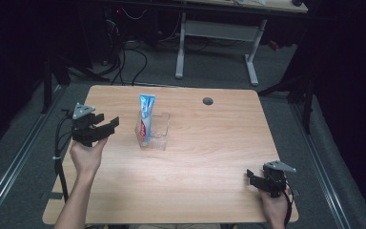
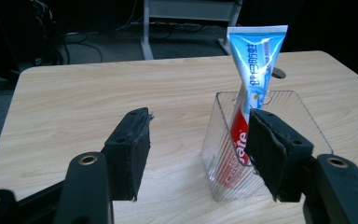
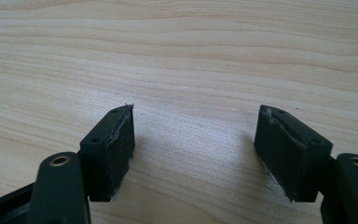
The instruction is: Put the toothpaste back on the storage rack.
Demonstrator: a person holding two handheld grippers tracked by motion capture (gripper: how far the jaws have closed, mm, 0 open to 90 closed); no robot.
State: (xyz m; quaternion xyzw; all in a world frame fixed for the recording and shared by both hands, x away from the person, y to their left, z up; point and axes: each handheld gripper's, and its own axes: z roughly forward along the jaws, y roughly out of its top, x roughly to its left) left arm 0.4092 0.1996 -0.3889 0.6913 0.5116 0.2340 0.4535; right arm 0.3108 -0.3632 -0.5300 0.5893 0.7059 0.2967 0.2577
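Note:
A blue, white and red toothpaste tube (image 1: 146, 117) (image 2: 253, 88) stands tilted in a clear ribbed plastic holder (image 1: 156, 132) (image 2: 279, 140) near the middle of the wooden table (image 1: 209, 143). My left gripper (image 1: 106, 127) (image 2: 200, 151) hovers to the left of the holder, open, with nothing between its jaws. In the left gripper view the holder sits just beyond the right jaw. My right gripper (image 1: 251, 177) (image 3: 193, 149) rests low at the table's front right corner, open over bare wood.
A round cable hole (image 1: 208, 101) (image 2: 278, 73) lies near the table's far edge. Behind the table stands a white-legged desk (image 1: 219, 43) with cables on the dark floor. A black cable (image 1: 59, 152) trails from the left gripper over the table's left edge.

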